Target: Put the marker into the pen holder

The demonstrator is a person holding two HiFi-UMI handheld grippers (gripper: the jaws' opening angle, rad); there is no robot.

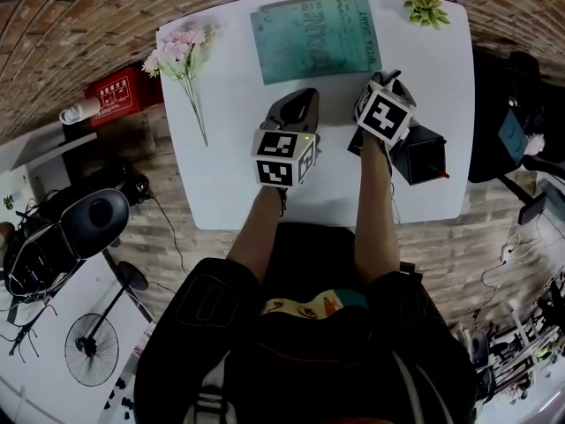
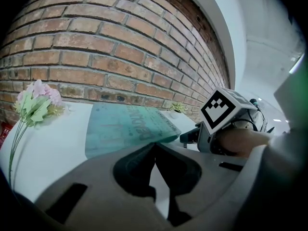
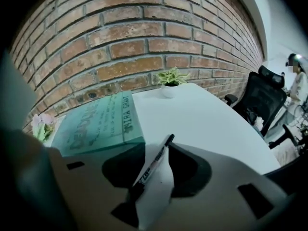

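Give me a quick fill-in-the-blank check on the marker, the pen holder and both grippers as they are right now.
1. The marker lies on the table between the right gripper's jaws, which are ____, not clamped on it.
2. The left gripper holds nothing, and its jaws are ____.
3. The pen holder beside the right gripper is ____ in colour.

Missing words: open; shut; black.

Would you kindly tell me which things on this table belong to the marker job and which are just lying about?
Job: marker, pen holder, right gripper.
Lying about: teal book, pink flowers, potted plant.
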